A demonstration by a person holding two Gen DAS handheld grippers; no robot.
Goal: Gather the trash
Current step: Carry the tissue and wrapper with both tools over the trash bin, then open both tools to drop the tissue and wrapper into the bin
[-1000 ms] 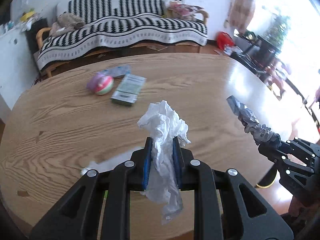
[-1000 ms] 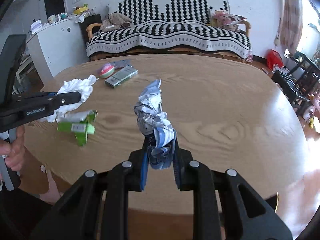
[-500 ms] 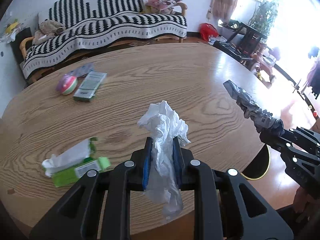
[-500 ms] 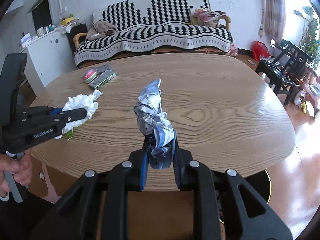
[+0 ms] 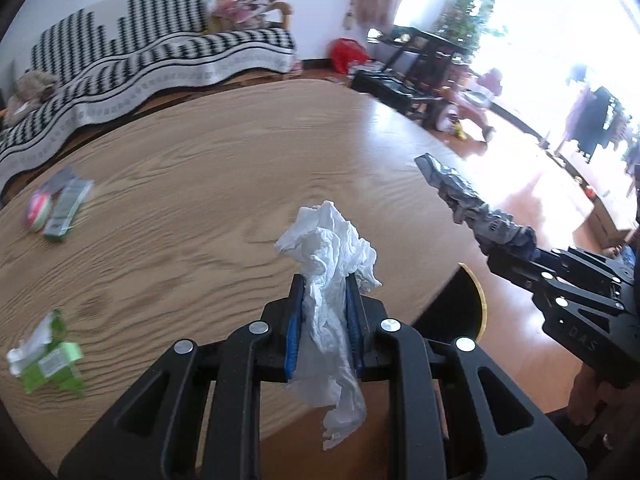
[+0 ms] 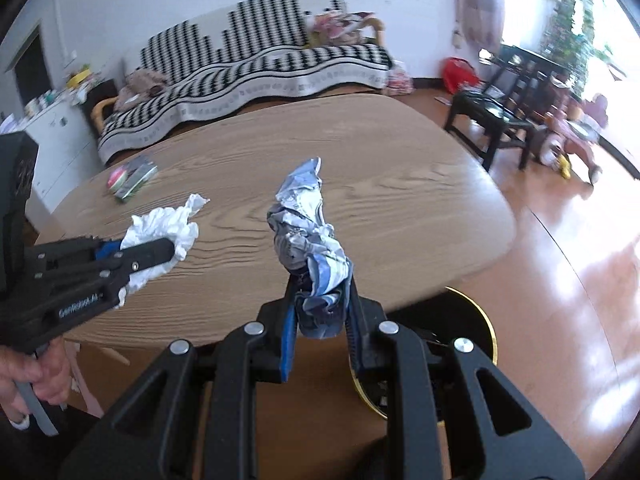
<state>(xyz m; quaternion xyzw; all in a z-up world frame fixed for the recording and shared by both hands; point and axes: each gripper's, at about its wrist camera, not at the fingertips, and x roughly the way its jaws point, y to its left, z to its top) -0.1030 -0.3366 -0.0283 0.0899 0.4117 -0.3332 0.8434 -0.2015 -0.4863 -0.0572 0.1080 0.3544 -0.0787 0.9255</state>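
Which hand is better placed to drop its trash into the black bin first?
Right, probably: the right gripper with its crumpled wrapper sits nearer the gold-rimmed bin past the table's edge; the left gripper with its tissue is over the table.

Both grippers swung right toward table [image 5: 224,168] edge; black bin [image 6: 472,320] now below.

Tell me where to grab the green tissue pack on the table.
Grip the green tissue pack across its flat green body, coming from above. It lies flat on the table, and the white tissue spilling from one end would likely just pull out.
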